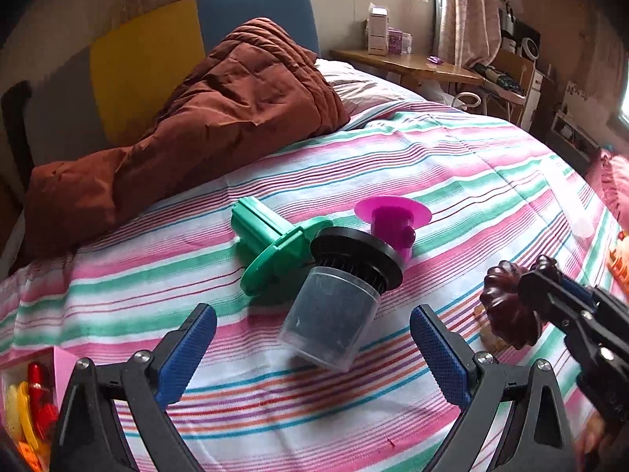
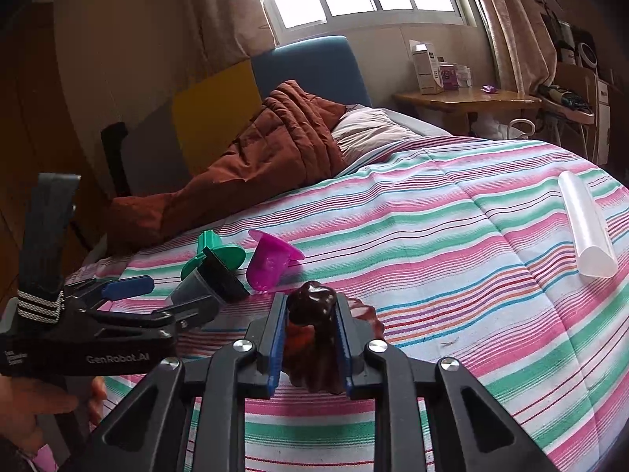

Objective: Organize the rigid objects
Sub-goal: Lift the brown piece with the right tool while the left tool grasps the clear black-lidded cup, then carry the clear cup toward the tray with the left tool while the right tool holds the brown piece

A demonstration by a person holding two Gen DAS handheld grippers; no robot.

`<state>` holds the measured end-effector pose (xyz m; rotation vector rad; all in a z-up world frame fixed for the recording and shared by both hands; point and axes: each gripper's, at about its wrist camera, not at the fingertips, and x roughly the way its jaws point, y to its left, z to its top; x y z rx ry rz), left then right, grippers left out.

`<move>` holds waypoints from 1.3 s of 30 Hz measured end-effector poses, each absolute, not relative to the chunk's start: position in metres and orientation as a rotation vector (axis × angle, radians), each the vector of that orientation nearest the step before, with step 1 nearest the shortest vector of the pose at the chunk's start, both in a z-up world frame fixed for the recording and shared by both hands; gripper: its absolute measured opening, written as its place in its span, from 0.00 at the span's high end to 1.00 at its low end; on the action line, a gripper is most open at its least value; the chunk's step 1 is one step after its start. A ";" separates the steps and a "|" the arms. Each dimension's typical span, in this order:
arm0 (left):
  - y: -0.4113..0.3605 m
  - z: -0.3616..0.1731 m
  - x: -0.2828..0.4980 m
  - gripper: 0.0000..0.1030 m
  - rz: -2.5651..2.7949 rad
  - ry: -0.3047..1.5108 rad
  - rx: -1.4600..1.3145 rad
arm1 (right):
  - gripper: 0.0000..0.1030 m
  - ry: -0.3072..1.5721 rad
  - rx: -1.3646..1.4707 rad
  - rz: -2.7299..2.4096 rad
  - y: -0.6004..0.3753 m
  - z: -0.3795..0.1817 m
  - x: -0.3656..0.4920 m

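Status: task approx. midway, judged from layout. Ref. landmark: black-flanged clear canister (image 1: 338,295), lying tilted on the striped bedspread (image 1: 452,165).

Left tongs (image 1: 314,350): released, jaws spread wide, nothing between them; positioned just in front of the canister, not touching.

Right tongs (image 2: 308,338): clenched on a dark brown scalloped piece (image 2: 314,314), glossy, lobed like a moulded flower; located to the right of the canister, near it, seemingly lifted clear of the bedspread.

Loose items left to sort:
- Green flanged part (image 1: 271,244): matte plastic, ribbed stem w/ disc flange, touching the canister's left rear.
- Magenta funnel-shaped part (image 1: 393,220): translucent, round flange, just behind the canister.
- Frosted white half-round tube (image 2: 587,224): smooth, well apart, far right of the canister.

Bin w/ red and yellow pieces (image 1: 27,405): left-front of the canister, probably the drop point.
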<state>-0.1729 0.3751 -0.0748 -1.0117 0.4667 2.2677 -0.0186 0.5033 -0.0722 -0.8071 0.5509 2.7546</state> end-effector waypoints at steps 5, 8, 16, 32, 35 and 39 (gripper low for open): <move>0.379 -0.085 -0.172 0.42 2.193 0.443 -1.013 | 0.79 0.555 -0.802 2.755 0.503 -0.074 -0.019; 0.374 -0.087 -0.170 0.55 2.180 0.408 -1.040 | 0.79 0.562 -0.798 2.752 0.504 -0.074 -0.018; 0.354 -0.065 -0.153 0.58 2.195 0.348 -1.030 | 0.79 0.574 -0.789 2.751 0.506 -0.075 -0.017; 0.343 -0.061 -0.137 0.54 2.231 0.341 -1.061 | 0.79 0.577 -0.787 2.751 0.506 -0.075 -0.017; 0.336 -0.063 -0.136 0.27 2.261 0.259 -1.069 | 0.79 0.581 -0.787 2.751 0.506 -0.075 -0.017; 0.342 -0.064 -0.137 0.25 2.274 0.223 -1.054 | 0.79 0.580 -0.787 2.751 0.506 -0.075 -0.017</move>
